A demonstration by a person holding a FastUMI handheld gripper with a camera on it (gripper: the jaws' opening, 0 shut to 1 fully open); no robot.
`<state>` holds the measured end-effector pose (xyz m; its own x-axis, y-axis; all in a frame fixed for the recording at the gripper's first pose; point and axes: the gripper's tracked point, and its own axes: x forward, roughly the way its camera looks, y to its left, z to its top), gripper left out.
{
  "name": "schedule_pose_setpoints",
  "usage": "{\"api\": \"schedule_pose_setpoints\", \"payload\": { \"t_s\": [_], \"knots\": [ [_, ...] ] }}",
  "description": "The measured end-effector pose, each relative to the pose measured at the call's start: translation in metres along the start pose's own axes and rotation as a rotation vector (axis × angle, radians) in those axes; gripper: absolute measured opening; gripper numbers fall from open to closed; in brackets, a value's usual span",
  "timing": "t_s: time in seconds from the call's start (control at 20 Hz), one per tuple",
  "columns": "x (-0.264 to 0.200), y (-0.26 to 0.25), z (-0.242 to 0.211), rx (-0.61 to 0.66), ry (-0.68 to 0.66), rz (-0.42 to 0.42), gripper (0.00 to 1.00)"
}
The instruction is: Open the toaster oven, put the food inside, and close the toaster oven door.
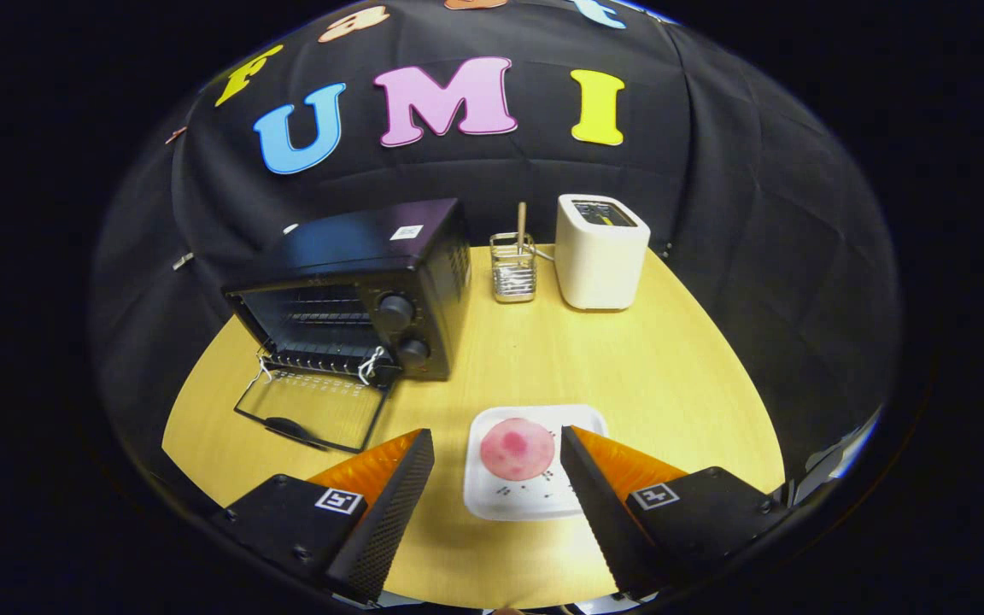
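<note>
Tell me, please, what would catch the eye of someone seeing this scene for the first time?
Probably the round pink food on its white plate, lying on the wooden table between the fingers of the open tool. Next, the black toaster oven beyond the left finger, its door folded down flat. Behind them stand a white toaster and a small wire holder.

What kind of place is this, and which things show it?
Probably a staged kitchen corner in a recording booth, not a real kitchen. A toaster oven with its door open, a white toaster and a plate of food stand on a wooden table. The gripper is open, fingers either side of the plate.
</note>
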<state>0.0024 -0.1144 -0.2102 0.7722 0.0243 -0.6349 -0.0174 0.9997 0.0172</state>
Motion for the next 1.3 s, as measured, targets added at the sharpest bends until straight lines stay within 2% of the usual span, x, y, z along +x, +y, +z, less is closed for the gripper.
{"api": "schedule_pose_setpoints", "payload": {
  "t_s": [0.35,0.85,1.15,1.3],
  "knots": [
    [0.013,-0.055,-0.011,-0.044,0.057,0.003,0.99],
    [0.061,-0.087,-0.069,-0.054,0.32,0.084,0.99],
    [0.084,-0.107,-0.101,-0.044,0.427,0.081,1.0],
    [0.089,-0.11,-0.109,-0.026,0.456,0.08,0.96]
  ]
}}
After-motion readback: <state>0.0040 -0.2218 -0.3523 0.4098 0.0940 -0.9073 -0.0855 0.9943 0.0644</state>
